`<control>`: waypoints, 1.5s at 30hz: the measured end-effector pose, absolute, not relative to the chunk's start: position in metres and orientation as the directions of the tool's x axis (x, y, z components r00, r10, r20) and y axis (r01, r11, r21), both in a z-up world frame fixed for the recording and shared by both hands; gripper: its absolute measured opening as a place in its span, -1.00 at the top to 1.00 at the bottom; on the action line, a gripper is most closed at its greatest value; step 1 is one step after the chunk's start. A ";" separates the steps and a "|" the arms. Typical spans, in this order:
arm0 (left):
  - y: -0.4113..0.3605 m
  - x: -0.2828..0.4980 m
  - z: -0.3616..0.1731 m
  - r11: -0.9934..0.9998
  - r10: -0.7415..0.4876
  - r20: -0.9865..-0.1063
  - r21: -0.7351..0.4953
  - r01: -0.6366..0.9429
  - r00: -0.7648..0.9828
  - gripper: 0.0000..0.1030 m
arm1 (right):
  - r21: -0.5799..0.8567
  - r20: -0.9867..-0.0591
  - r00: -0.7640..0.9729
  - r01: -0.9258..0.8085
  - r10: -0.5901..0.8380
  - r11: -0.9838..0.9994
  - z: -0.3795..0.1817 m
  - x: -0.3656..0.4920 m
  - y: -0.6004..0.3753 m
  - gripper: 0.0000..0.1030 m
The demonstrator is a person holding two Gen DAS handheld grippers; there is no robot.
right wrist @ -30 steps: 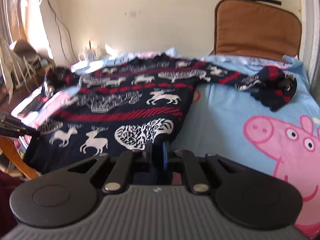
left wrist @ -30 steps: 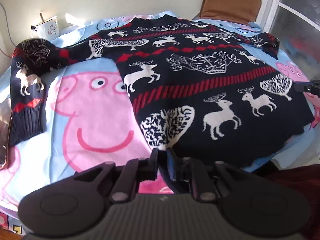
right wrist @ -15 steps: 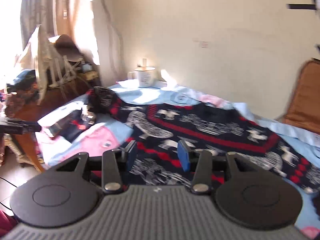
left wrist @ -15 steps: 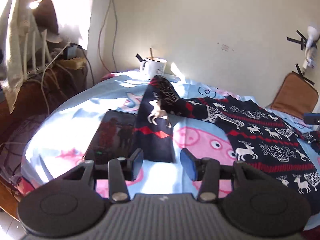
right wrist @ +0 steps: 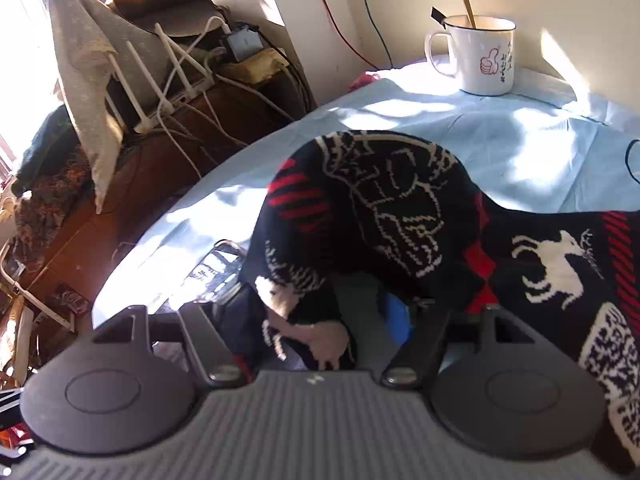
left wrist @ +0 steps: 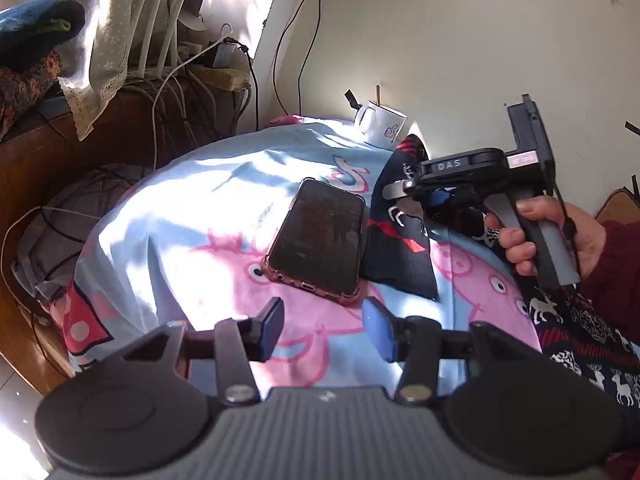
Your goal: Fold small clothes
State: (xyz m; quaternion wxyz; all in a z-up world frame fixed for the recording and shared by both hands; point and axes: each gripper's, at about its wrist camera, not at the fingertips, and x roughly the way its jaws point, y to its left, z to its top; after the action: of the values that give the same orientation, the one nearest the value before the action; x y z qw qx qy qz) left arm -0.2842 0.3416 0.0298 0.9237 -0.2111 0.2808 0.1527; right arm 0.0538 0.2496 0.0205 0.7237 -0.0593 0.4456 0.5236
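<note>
where the two wrist views overlap, the sleeve lies between both grippers.
left gripper (left wrist: pixel 323 330): jaws apart, holding nothing, above the near edge of the cartoon bedsheet (left wrist: pixel 168 240).
right gripper (right wrist: pixel 316 320): jaws spread to either side of the bunched sleeve (right wrist: pixel 372 204); cloth lies between them, not pinched; seen from the left view (left wrist: pixel 434 196) it sits over the sleeve, held by the right hand (left wrist: pixel 560 236).
sweater (left wrist: pixel 580 320): dark knit with white deer and red stripes, body spread at the right, sleeve running toward the far left and bent back near.
phone (left wrist: pixel 320 240): dark screen up, pink case, just left of the sleeve cuff, edges touching or nearly so.
mug (right wrist: pixel 478 54): white enamel, a stick standing in it, at the far edge by the wall.
cables (right wrist: pixel 180 72): on the wooden furniture at the far left.
</note>
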 end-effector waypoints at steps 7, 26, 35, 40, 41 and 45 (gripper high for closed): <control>0.318 -0.252 0.027 0.890 0.066 -0.560 -0.340 -0.302 0.826 0.05 | 0.390 -0.550 0.137 -0.830 0.824 0.399 0.113 0.084 0.176 0.71; 0.183 -0.057 0.074 0.969 -0.196 -0.566 -0.237 0.070 0.801 -0.33 | 0.600 -0.582 0.506 -0.262 0.637 0.756 0.063 0.194 -0.184 -0.27; 0.167 0.110 0.051 0.992 -0.093 -0.677 -0.127 0.008 0.730 -0.27 | 0.297 -0.605 0.469 -0.617 0.643 0.729 0.060 0.128 -0.150 -0.27; 0.148 0.148 0.021 0.998 -0.053 -0.723 -0.060 0.013 0.688 0.76 | 0.123 -0.722 0.413 -0.713 0.555 0.691 0.014 0.120 -0.099 -0.23; 0.150 0.147 0.020 0.997 -0.055 -0.709 -0.070 0.006 0.703 0.77 | 0.057 -0.719 0.446 -0.726 0.533 0.685 0.009 0.117 -0.095 -0.12; 0.184 0.132 0.026 0.976 -0.055 -0.637 -0.196 -0.093 0.769 0.79 | -0.002 -0.644 0.537 -0.713 0.544 0.701 0.038 0.122 -0.112 0.78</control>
State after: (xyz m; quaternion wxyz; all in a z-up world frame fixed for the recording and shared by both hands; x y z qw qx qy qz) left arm 0.1324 0.1842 0.0257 0.9342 -0.1086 0.3397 0.0101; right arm 0.1224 -0.1119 0.0381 0.8664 -0.1336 0.3159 0.3628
